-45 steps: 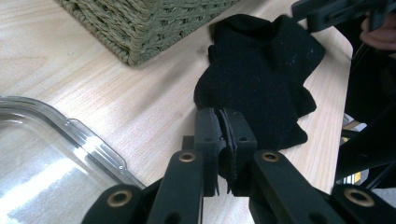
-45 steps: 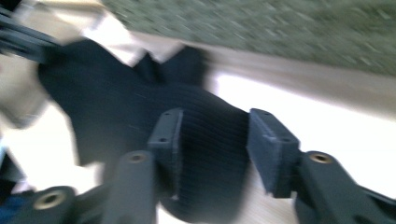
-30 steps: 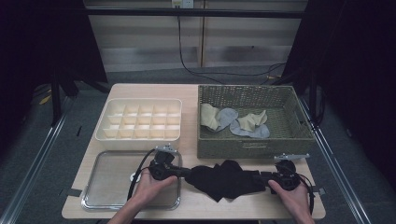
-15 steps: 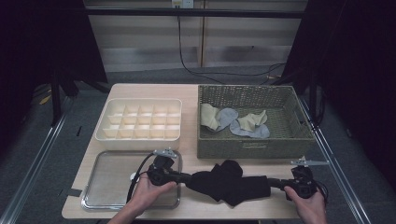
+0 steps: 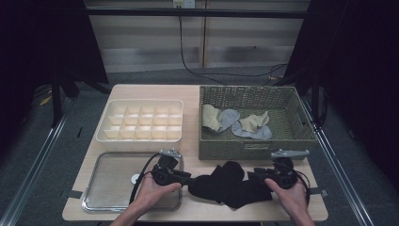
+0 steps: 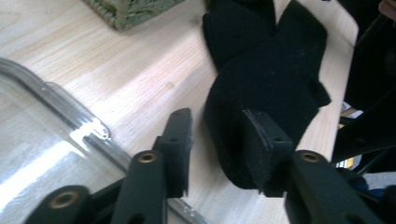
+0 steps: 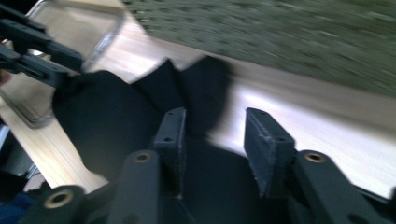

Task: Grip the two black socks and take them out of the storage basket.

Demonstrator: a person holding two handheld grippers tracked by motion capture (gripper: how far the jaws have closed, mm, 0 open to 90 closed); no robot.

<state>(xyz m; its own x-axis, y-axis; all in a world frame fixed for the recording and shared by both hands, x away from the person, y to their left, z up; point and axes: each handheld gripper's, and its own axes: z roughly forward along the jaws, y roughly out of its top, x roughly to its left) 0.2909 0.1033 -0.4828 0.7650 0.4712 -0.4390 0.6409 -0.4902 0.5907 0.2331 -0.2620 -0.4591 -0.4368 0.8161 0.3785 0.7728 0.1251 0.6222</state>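
A black sock (image 5: 228, 184) lies slack on the wooden table near its front edge, between my two grippers. My left gripper (image 5: 188, 180) points right at the sock's left end. In the left gripper view its jaws (image 6: 217, 126) have just been opening, and the sock's rounded end (image 6: 261, 79) lies between the pads without being pinched. My right gripper (image 5: 254, 175) points left at the sock's right end. Its jaws (image 7: 215, 126) have also just been opening and stand apart over the black fabric (image 7: 107, 126), in a blurred frame.
A green wicker basket (image 5: 254, 148) behind the sock holds beige socks (image 5: 211, 117) and grey socks (image 5: 229, 117). A white compartment tray (image 5: 141, 136) stands at the back left. A shiny metal tray (image 5: 108, 188) lies front left, under the left hand.
The sock was pulled taut between both shut grippers. Both grippers have let go, and the right hand has come back to the left. The sock now lies loose.
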